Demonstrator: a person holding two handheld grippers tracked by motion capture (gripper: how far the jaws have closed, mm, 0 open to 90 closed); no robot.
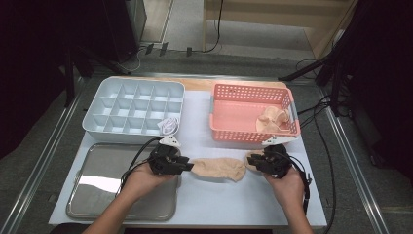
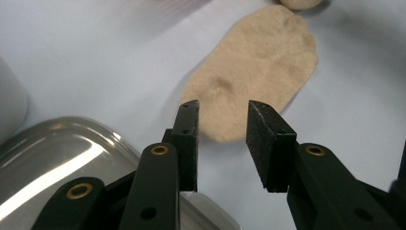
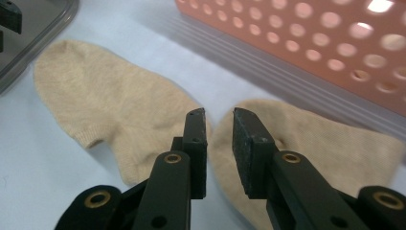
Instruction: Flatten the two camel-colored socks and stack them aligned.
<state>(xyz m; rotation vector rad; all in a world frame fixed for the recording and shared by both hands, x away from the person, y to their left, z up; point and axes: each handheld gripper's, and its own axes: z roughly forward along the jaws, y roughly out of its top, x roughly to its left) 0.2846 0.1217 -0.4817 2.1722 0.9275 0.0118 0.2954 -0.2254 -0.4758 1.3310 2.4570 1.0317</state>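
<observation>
Beige sock [image 1: 218,168] lies flat at centre frame on the white table [image 1: 204,204] between left gripper [image 1: 191,166] and right gripper [image 1: 253,161], both with jaws spread and empty, apparently just released; folding likely requires a fresh pinch.

The right gripper [image 1: 262,161] is hiding part of the second sock [image 3: 306,148]; the tray [image 2: 57,158] is running off frame.

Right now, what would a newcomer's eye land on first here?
The beige sock lying flat on the white table between the left gripper and right gripper, both open with nothing gripped. Behind it, the pink basket holds more beige socks, and a divided white tray sits to its left.
</observation>
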